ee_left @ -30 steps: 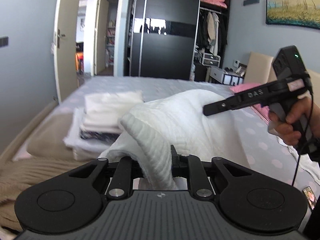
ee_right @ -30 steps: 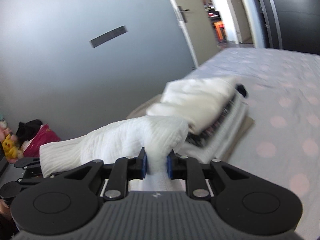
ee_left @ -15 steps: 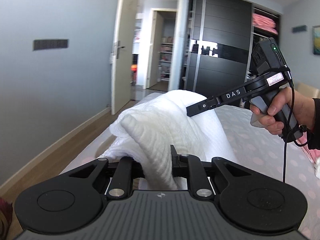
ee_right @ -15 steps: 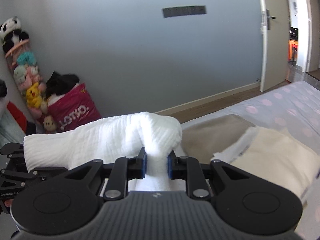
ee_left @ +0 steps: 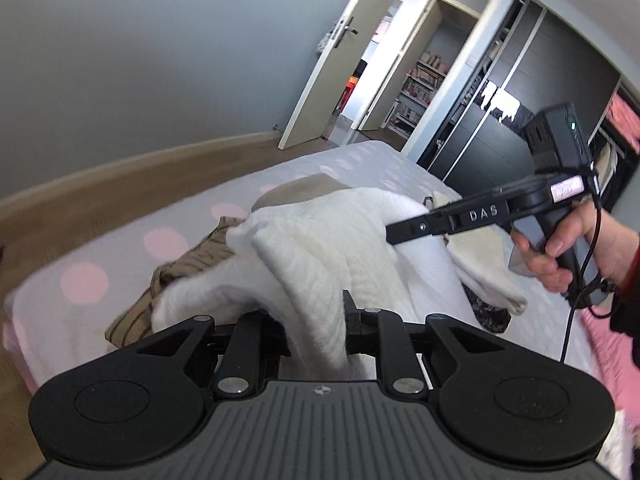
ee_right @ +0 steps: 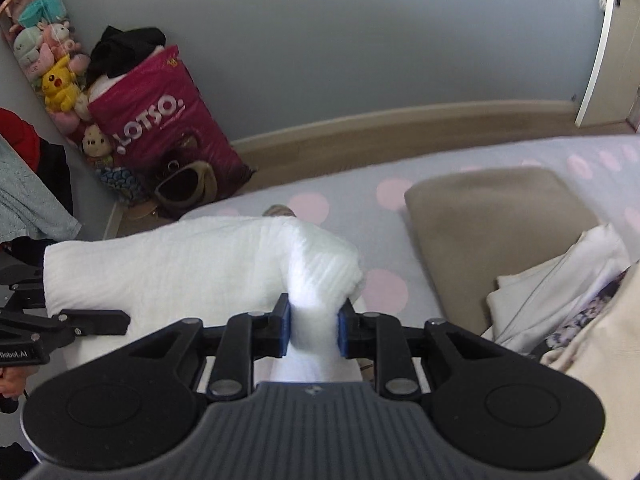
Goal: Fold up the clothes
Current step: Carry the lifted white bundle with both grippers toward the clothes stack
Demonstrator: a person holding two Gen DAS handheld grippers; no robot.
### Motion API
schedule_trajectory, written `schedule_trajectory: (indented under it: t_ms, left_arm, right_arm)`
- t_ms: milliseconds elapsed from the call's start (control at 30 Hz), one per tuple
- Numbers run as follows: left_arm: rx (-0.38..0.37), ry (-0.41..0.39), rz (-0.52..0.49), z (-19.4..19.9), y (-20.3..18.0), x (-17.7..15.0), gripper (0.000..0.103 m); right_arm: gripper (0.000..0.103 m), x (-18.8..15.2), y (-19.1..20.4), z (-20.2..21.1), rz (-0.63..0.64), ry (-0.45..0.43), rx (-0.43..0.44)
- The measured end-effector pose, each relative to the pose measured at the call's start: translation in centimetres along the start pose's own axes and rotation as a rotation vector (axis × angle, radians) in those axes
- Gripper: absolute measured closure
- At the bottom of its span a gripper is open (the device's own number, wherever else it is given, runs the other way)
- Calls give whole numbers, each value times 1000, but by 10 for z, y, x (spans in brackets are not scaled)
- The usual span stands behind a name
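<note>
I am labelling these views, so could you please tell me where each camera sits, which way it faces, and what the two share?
Left wrist: on the left hand-held gripper, facing across the bed toward the open door and wardrobe; the person's right hand and right hand-held gripper show.
Right wrist: on the right hand-held gripper, facing down toward the bed corner, pink bag and plush toys; the left gripper's fingers show.
Shared: the white garment, pinched by both, and the beige folded cloth.

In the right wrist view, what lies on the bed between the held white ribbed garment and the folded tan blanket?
Only bare polka-dot sheet separates the white ribbed garment from the folded tan blanket in the right wrist view.
</note>
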State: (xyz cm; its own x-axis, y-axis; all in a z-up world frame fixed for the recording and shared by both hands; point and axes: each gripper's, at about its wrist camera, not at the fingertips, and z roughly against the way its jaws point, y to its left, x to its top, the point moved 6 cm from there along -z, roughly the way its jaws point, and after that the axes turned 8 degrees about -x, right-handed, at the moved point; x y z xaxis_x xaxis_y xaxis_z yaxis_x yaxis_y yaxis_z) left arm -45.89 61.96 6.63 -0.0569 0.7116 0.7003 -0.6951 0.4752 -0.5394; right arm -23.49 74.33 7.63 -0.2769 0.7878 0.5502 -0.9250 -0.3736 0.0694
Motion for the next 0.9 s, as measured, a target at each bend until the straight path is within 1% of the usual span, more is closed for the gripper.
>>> schedule_trajectory:
  t_ms: [33,67,100,133,167,200,267,333,433,500,567,600,633,667,733,767,833,867,900]
  left_arm:
    - [-17,-1,32,-1,8,1,83]
    - [-36,-2,66,-1,15,1,80]
    - [-57,-5,104,0,23,2,77]
    - [-80,-9,143,2,30,2,71]
    - [-104,-18,184,4,40,3,67]
    - [-122,-30,217,7,48,5,58]
    - [-147,-49,265,13,61,9,56]
    - [-165,-57,310,18,72,13,55]
    - [-177,-23,343,8,80,23,54]
    - [-160,5,348,-2,86,27,54]
    - [-148,14,373,-13,94,33,54]
    - [-147,11,388,-14,96,31,54]
    - [-145,5,402,-14,98,28,54]
    - [-139,2,404,-14,100,28,55]
    - [-108,6,377,-12,100,27,62]
    - [-96,9,357,-12,98,26,63]
    - [-76,12,307,-11,94,28,77]
    - [-70,14,278,-9,91,29,79]
    - [-58,16,238,-6,86,30,84]
  right_arm:
    - [66,1,-4,-6,-18,16,8]
    - [64,4,-10,-10,-47,17,23]
    - [56,8,-14,-14,-96,16,65]
    - [44,12,-19,-18,-145,16,107]
    - [38,17,-23,-21,-195,15,147]
    - [30,22,-29,-24,-251,11,180]
    - [29,32,-41,-31,-359,4,241]
    - [29,42,-46,-38,-404,10,234]
    - [29,49,-50,-56,-438,85,204]
    - [29,53,-48,-69,-438,145,199]
    - [33,58,-40,-76,-406,166,212]
    - [39,61,-35,-80,-389,177,218]
    - [50,63,-31,-83,-371,185,223]
    - [57,64,-29,-81,-338,182,211]
    - [79,65,-23,-77,-272,173,188]
    - [81,67,-20,-72,-235,161,179]
    - [88,69,-12,-64,-160,137,160]
    - [88,71,-8,-58,-109,126,141]
    - [90,73,-4,-52,-58,114,122]
